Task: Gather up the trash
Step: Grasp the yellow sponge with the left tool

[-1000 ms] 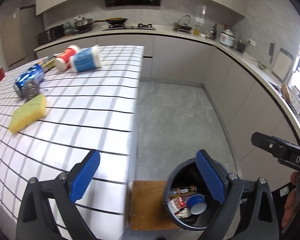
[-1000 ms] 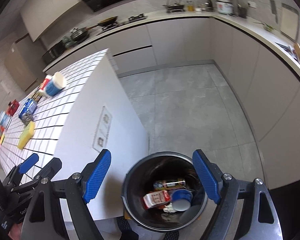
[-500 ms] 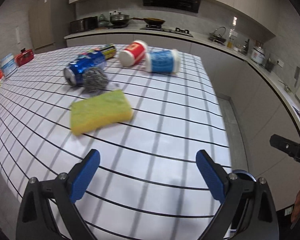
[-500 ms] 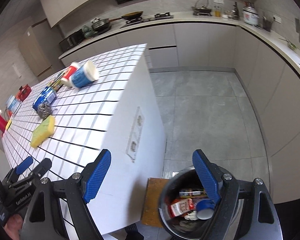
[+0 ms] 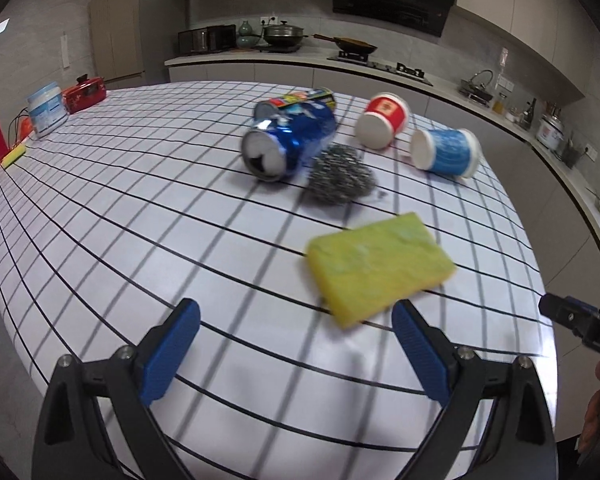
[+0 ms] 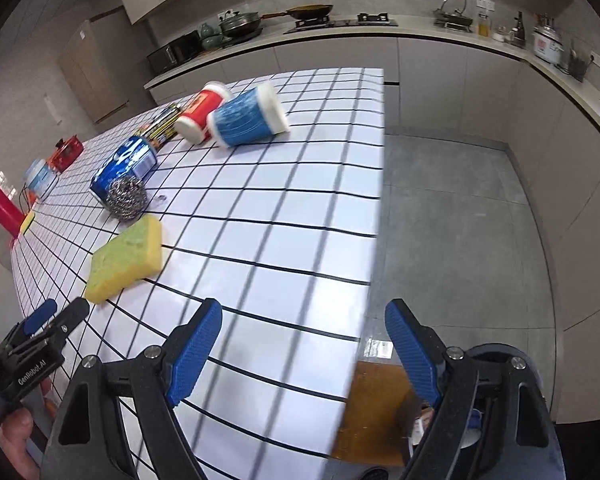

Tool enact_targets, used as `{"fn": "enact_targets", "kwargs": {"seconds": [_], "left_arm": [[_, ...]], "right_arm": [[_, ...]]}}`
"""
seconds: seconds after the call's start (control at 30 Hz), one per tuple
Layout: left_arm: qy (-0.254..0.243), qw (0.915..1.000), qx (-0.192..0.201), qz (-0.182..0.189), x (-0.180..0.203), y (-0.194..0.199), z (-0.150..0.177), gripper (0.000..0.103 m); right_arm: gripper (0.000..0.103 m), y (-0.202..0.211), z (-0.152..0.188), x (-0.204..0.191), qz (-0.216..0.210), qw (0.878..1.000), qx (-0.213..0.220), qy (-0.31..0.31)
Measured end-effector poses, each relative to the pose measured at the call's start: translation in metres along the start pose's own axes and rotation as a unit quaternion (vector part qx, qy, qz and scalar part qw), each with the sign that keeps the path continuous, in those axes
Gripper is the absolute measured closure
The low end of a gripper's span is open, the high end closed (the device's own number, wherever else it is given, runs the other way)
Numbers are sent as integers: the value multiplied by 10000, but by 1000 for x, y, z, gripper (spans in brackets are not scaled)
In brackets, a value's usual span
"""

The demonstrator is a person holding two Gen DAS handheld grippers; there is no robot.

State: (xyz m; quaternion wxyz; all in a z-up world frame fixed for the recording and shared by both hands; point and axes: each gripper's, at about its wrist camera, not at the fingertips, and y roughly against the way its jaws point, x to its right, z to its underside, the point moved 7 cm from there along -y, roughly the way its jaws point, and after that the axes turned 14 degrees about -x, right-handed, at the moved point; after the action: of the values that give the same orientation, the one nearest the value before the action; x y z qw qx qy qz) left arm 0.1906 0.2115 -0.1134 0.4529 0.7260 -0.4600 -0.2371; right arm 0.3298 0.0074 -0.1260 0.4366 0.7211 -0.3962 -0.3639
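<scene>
Trash on the desk point(image 5: 148, 216) is what is being dealt with: both tools are empty and turned toward the remaining litter. The left tool point(image 5: 296, 344) is held spread wide, nothing between its blue pads, low over the near part of the checked surface. The right tool point(image 6: 304, 344) is likewise spread and empty, poised over the near right corner of the desk, with the bin point(image 6: 496, 354) partly hidden behind its right finger, down on the floor just off that corner.

A crushed blue can point(image 5: 290, 140) lies on its side in the middle of the desk, touching a steel scourer point(image 5: 342, 178) on its right. Farther right, a red cup point(image 5: 382, 120) and a blue cup point(image 5: 446, 152) lie tipped over, close together. A yellow sponge point(image 5: 380, 268) lies nearest the left tool.

The step in hand is judged to be the reach for the next piece. The can or a cup is the likely target, since sponge and scourer are probably not trash. A forward reach past the sponge is called for, the fingers lined up across the can's body before being closed.
</scene>
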Motion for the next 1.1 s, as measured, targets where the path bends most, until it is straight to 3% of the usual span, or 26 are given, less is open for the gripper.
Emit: {"fn": "enact_targets", "kwargs": {"seconds": [0.33,0.63,0.83,1.1], "left_arm": [[-141,9998,-61,138,-38,-18,-28,6],[-563,9968,-164,546,-28,-30,-43,6],[-924,9926,-231,756,3,-34,-44,6],[-1453,9863,-336,707,41,-48,-45,6]], "right_arm": [[18,-39,-17,-66,45,9994,-145,307],[18,-65,-49,-93,231,9991,-108,324],[18,-51,-70,-88,255,9994,194,95],[18,-30,-68,-37,302,9985,266,-372]]}}
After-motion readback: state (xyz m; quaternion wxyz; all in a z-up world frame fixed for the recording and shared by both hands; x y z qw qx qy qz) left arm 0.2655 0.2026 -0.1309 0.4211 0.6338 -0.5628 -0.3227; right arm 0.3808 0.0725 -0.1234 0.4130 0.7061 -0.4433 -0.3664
